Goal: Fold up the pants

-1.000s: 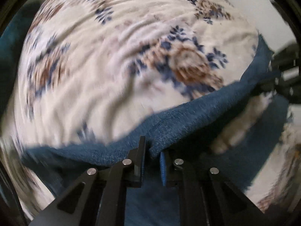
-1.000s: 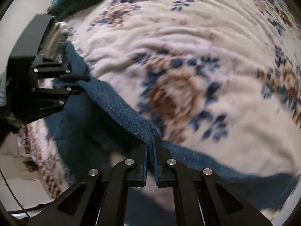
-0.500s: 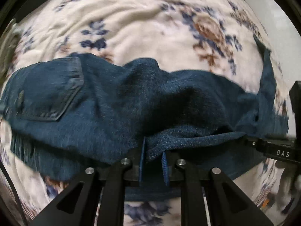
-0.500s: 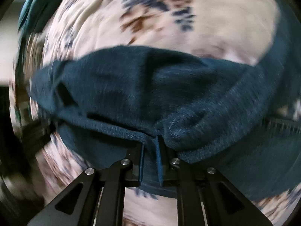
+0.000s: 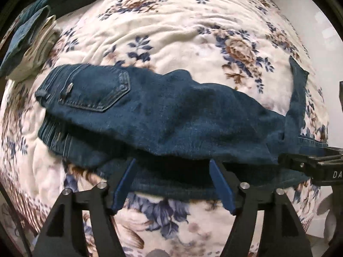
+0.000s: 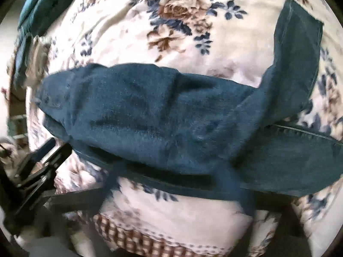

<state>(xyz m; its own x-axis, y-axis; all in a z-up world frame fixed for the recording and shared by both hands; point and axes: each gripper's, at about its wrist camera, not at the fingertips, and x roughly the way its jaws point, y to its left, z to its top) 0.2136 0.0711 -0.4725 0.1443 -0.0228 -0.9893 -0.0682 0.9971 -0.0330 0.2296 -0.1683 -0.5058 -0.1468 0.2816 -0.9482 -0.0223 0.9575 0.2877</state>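
The jeans (image 5: pixel 171 117) are laid across a flowery blanket (image 5: pixel 175 34), folded over on themselves into a long bundle running left to right. A back pocket (image 5: pixel 96 90) is seen facing up at the left end, with the waistband bunched just below it. At the right end one leg cuff (image 6: pixel 298 49) is flipped upward onto the blanket while another stretch of denim sticks out sideways beneath it.

The left gripper (image 5: pixel 173 182) is pointed down over the near edge of the fold. Its jaws have just been opening and are now spread well apart, with the blue pads (image 5: pixel 220 184) standing either side of the denim edge and not pressing on it, so nothing is clamped.

The right gripper (image 6: pixel 178 192) is badly blurred in its own view, but its fingers are seen splayed wide at the near edge of the jeans; those jaws have just been opening too, and the cloth is let go. Its black frame is also caught at the right edge of the left wrist view, just beside the denim.

A pile of other folded clothes (image 5: pixel 32 42) is parked at the far left of the blanket, well apart from the jeans.
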